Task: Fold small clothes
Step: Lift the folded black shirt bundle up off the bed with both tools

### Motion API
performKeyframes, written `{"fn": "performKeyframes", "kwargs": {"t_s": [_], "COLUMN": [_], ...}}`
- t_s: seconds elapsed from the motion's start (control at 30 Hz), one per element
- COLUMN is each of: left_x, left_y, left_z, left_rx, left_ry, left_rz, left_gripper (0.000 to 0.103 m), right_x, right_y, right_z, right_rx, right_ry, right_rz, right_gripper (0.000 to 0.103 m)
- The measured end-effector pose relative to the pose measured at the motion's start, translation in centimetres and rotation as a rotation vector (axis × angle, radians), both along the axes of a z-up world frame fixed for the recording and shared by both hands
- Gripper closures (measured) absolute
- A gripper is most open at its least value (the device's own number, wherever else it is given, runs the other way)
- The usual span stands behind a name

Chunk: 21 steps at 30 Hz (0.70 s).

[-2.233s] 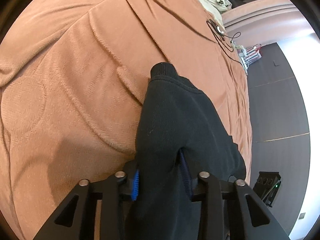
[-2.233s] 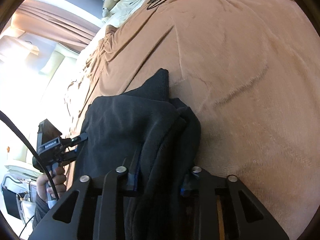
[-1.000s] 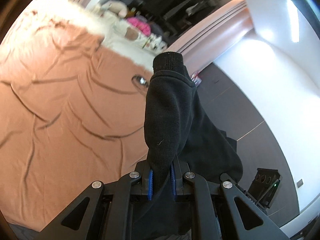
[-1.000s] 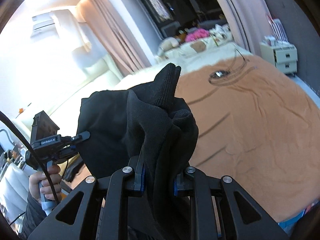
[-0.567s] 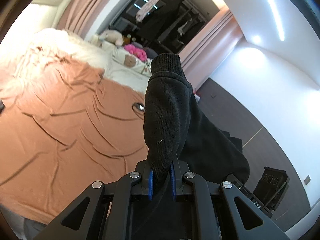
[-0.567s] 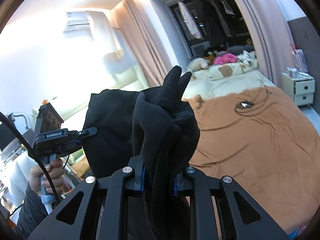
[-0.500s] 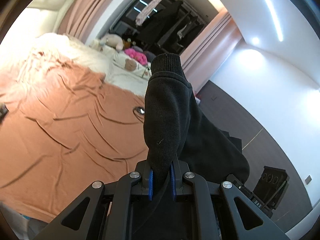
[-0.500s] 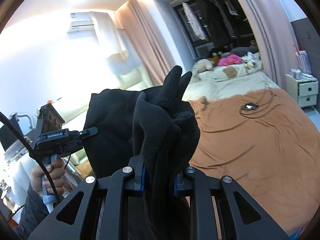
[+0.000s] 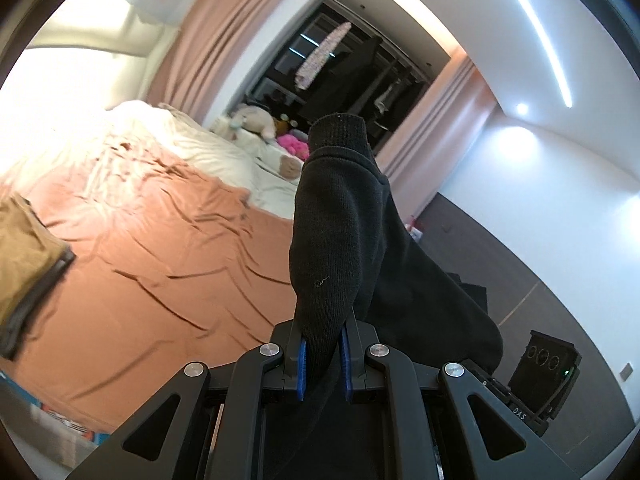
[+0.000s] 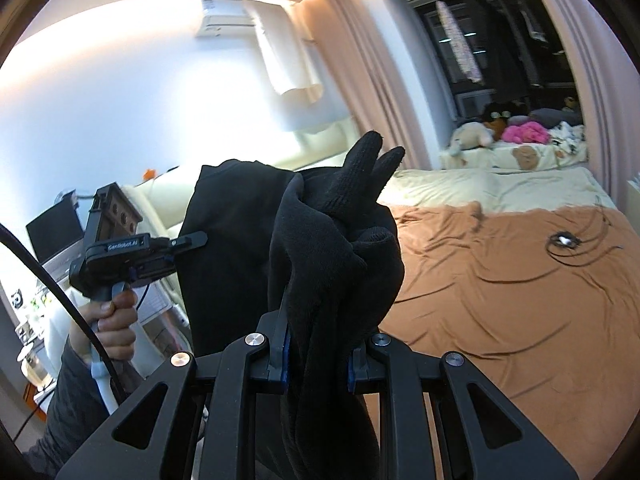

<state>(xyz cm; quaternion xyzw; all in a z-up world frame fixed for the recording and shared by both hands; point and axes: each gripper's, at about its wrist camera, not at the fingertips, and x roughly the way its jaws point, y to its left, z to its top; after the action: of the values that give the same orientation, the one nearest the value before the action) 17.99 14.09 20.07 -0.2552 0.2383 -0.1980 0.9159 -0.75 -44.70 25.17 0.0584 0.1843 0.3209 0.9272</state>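
A black knit garment (image 9: 340, 232) hangs in the air between both grippers, held high above the bed. My left gripper (image 9: 323, 364) is shut on a bunched, cuffed part of it. My right gripper (image 10: 316, 354) is shut on a thick wad of the same garment (image 10: 336, 248). In the right wrist view the left gripper (image 10: 188, 242) shows at the left, clamped on the garment's flat hanging edge, with the person's hand below it. The garment's lower part is hidden behind the gripper bodies.
The bed with a brown-orange blanket (image 9: 160, 248) lies below. A folded tan garment (image 9: 24, 248) sits on its left edge. A black cable coil (image 10: 564, 240) lies on the blanket. Plush toys (image 10: 516, 128) sit at the far end. Dark floor (image 9: 560, 300) is on the right.
Both grippers have lifted the black garment further off the bed and tilted upward, so more room and ceiling show. The grips on the garment have not changed.
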Motion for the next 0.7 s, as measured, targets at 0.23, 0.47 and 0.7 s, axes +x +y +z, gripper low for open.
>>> {"fn": "performKeyframes", "kwargs": {"t_s": [0.23,0.47,0.7], "left_x": [0.0,0.5,0.2], "left_y": [6.4,13.9,22.5], "left_z": [-1.4,-3.0,-3.5], "left_rx": [0.049,0.051,0.068], "left_ry": [-0.018,0.012,0.012], "left_rz": [0.076,0.177,0.281], "left_gripper": [0.090,0.090,0.090], "right_x": [4.7,8.9,14.0], "right_y": [2.5,8.0,14.2], "right_z": [-0.1,-0.7,-1.1], "right_rx": [-0.036,-0.098,-0.142], "right_ry": [0.016,0.035,0.063], "right_rz": [0.093,0.174,0.269], "right_gripper": [0.087,0.087,0.087]}}
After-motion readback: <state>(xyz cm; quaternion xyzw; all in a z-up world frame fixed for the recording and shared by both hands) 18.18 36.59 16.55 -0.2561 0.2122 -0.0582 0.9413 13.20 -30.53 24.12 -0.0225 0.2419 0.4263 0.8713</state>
